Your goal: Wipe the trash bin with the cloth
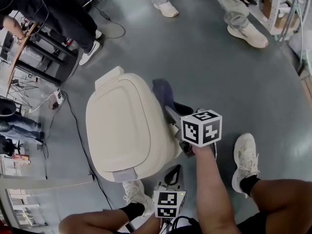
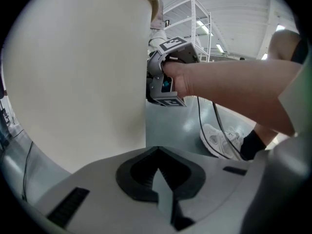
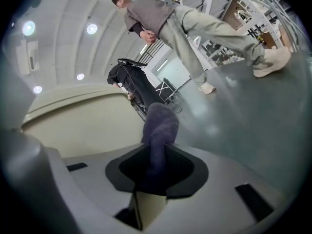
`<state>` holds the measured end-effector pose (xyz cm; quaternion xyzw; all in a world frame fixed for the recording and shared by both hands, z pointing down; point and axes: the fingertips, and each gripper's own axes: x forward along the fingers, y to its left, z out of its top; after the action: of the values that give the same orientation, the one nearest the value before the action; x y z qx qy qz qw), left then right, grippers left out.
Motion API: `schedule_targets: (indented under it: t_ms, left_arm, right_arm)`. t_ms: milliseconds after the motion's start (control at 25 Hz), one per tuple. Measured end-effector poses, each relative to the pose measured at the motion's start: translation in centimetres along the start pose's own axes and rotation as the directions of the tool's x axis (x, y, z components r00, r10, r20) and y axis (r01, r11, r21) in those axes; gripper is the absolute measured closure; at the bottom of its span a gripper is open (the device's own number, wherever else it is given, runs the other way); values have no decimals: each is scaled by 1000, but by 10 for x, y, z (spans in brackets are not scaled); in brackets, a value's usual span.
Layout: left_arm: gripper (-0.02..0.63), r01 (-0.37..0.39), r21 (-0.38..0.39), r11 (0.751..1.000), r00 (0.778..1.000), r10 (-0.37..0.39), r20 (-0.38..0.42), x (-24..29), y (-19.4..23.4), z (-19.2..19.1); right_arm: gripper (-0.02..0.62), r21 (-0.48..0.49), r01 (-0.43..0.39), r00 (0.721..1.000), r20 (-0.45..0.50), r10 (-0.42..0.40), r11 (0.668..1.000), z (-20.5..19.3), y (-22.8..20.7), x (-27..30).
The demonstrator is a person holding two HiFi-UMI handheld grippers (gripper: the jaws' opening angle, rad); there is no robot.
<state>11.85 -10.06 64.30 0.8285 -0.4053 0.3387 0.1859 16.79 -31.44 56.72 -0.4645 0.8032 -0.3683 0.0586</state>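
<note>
A cream trash bin (image 1: 124, 126) with a shut lid stands on the grey floor. A dark purple cloth (image 1: 163, 94) lies against its right side, near the top edge. My right gripper (image 1: 170, 112) is shut on that cloth. In the right gripper view the cloth (image 3: 158, 130) rises out of the right gripper (image 3: 156, 172), with the bin's wall (image 3: 83, 116) just left of it. My left gripper (image 1: 173, 173) hangs low by the bin's near right corner. In its own view the left gripper (image 2: 158, 179) is shut on nothing, beside the bin wall (image 2: 73, 72).
My own white shoes (image 1: 246, 157) stand right of the bin and close in front of it. A black cable (image 1: 78, 130) runs along the floor left of the bin from a power strip (image 1: 58, 97). Other people's feet (image 1: 248, 33) are at the top, shelving (image 1: 280, 9) at top right.
</note>
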Motion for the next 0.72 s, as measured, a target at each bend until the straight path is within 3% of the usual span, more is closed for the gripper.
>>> schedule_targets:
  t_ms: [720]
  left_arm:
    - [609, 28, -1, 1000, 1000, -28, -1, 7, -5, -2]
  right_arm:
    - [497, -2, 125, 982, -144, -124, 992, -70, -60, 28]
